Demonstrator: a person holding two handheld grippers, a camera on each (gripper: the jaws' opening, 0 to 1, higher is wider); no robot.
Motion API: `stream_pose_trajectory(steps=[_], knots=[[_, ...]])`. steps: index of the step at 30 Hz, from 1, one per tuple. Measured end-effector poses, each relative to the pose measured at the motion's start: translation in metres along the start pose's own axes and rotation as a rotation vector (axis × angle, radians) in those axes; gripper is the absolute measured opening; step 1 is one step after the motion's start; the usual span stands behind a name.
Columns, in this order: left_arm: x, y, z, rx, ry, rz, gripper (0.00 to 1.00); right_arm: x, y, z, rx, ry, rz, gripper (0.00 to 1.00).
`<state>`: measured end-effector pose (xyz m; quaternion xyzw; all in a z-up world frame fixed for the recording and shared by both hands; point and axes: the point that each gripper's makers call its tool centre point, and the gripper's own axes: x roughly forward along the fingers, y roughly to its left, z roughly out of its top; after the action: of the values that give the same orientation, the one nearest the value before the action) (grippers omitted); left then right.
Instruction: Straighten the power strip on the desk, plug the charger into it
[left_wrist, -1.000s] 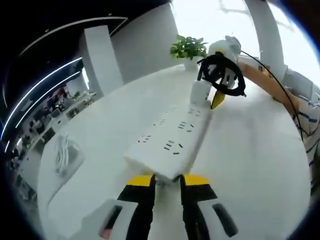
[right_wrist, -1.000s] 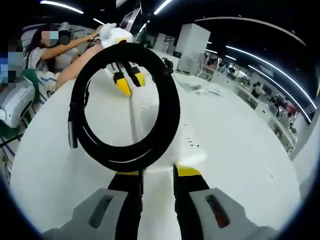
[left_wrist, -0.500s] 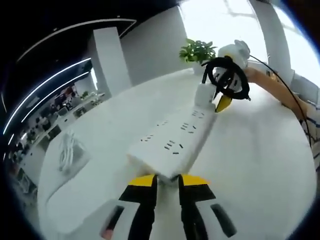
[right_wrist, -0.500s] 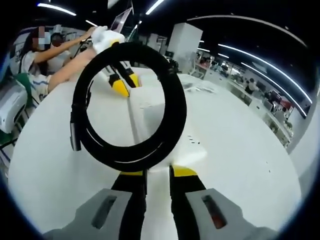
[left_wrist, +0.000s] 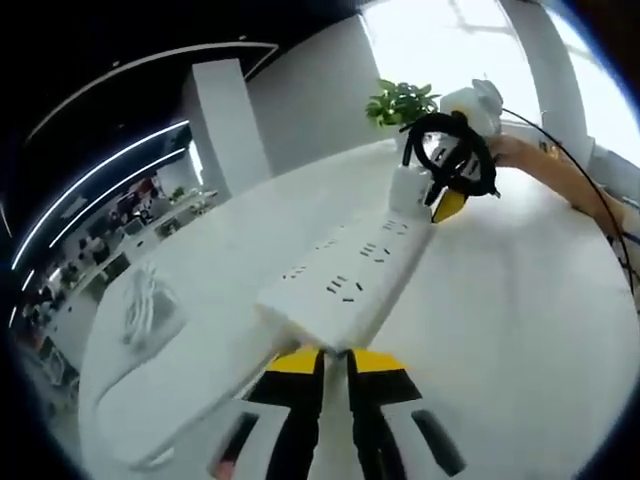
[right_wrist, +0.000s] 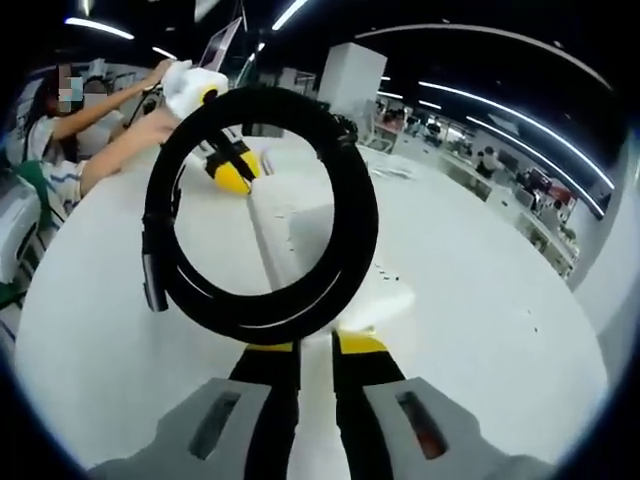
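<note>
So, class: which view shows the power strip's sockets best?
The left gripper view: the power strip lies lengthwise, its socket rows facing the camera. In the right gripper view the black cable coil crosses it.

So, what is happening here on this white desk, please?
A person is working with two hand-held grippers, one at each end of a white power strip that lies on the white desk. The left hand-held gripper is nearly closed at the near end of the strip. The right hand-held gripper has its jaws close together at a white charger with a coiled black cable, at the far end of the strip. Whether the charger is already plugged in cannot be told.
</note>
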<state>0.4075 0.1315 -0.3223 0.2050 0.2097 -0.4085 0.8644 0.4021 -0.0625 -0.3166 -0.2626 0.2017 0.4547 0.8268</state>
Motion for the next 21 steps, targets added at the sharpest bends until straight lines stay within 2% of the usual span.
stream_pose_trajectory(steps=[10, 21], knots=[[0.0028, 0.0060, 0.0016, -0.012, -0.011, 0.028, 0.05, 0.0014, -0.0070, -0.0006, 0.025, 0.002, -0.030, 0.04], [0.0042, 0.0099, 0.0020, -0.006, -0.010, 0.049, 0.03, 0.0028, -0.0078, -0.0011, 0.042, -0.002, -0.038, 0.03]])
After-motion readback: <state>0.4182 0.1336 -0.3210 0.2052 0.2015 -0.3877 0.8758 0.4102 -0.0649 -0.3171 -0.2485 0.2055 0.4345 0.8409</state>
